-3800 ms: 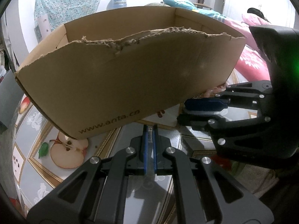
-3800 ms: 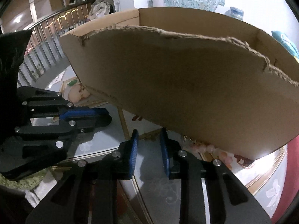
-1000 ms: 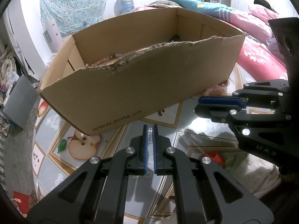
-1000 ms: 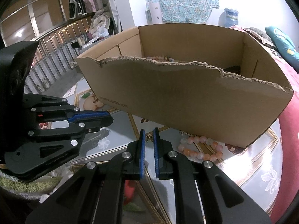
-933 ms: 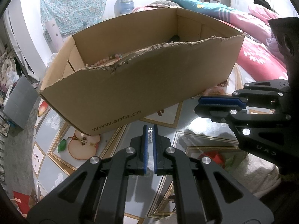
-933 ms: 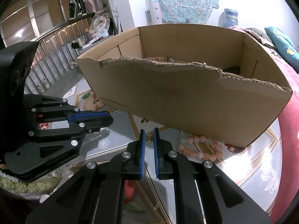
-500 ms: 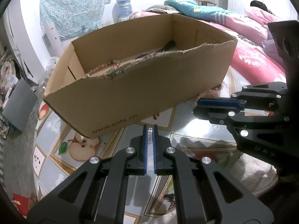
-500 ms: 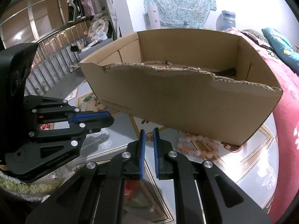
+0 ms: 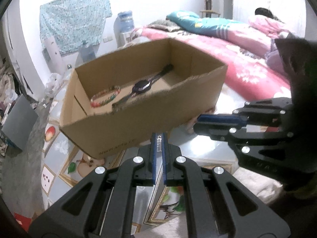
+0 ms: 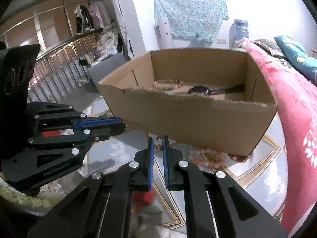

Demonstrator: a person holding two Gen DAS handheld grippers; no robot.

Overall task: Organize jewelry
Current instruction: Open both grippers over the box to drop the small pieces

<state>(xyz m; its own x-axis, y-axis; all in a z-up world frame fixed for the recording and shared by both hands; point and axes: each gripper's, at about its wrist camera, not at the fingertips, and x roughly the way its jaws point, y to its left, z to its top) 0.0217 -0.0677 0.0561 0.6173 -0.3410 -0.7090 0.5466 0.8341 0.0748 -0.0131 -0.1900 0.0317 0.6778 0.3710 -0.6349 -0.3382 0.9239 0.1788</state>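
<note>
Both grippers closed and empty, left gripper and right gripper short of the cardboard box, which holds bracelet and watch; pink bead bracelet lies outside at its base, likely next pick.

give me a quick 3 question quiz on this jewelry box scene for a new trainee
1. True or false: the cardboard box already holds a watch.
2. Where does the pink bead bracelet lie? A) inside the box B) on the table by the box's near bottom edge C) between the right gripper's fingers
3. Fill in: both the left gripper and the right gripper are ____ and hold nothing.

Key: 1 true; 2 B; 3 shut. A second, multicoloured bracelet lies in the box beside the watch.
</note>
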